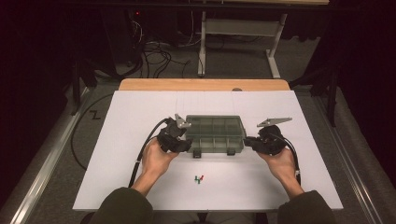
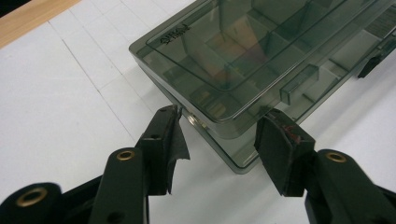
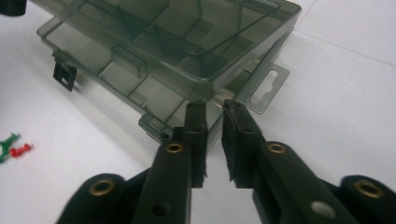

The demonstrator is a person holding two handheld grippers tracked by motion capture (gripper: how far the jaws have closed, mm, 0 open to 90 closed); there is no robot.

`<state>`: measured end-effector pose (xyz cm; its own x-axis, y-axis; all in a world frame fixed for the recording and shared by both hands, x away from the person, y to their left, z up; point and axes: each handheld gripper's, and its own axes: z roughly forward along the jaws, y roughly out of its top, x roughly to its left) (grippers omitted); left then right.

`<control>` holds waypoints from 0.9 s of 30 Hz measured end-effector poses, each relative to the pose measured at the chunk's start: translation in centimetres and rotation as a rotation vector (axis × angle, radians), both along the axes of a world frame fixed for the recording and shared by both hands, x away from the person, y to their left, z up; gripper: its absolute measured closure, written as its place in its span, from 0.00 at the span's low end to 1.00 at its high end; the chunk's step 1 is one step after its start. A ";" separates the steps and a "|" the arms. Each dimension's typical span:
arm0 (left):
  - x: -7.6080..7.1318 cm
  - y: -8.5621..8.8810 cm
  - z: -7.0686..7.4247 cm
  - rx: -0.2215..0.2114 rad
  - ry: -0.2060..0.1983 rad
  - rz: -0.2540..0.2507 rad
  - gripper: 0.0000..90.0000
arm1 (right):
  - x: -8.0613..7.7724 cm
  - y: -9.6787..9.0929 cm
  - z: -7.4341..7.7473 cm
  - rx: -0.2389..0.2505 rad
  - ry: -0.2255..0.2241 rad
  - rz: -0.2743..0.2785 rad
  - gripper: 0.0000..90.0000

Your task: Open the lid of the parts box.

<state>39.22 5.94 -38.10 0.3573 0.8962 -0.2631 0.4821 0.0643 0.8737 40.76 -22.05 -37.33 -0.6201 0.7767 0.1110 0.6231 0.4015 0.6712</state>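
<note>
Tongs flank a smoky box (image 1: 215, 132) lying mid-worktop (image 1: 140, 116): the left tongs (image 1: 183, 141) at its left end, the right tongs (image 1: 249, 141) at its right end.

Left gripper view: the left tongs (image 2: 219, 140) stand open, jaws astride a box (image 2: 261, 70) corner, pads clear of it. Right gripper view: the right tongs (image 3: 214, 122) are parted only narrowly at the box (image 3: 163, 42) edge, near the hang tab (image 3: 267, 87); nothing looks pinched.

To lift the lid well, I judge the two black latches (image 1: 214, 152) on the near side need freeing first, with one tong steadying the base.

The high view places the pins (image 1: 199, 179) between the forearms; the right gripper view shows the pins (image 3: 13, 148) as red and green pushpins.
</note>
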 end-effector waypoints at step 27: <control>1.1 0.0 1.5 -0.063 0.009 0.014 0.55 | 3.3 1.2 -0.3 -0.038 0.100 -0.095 0.84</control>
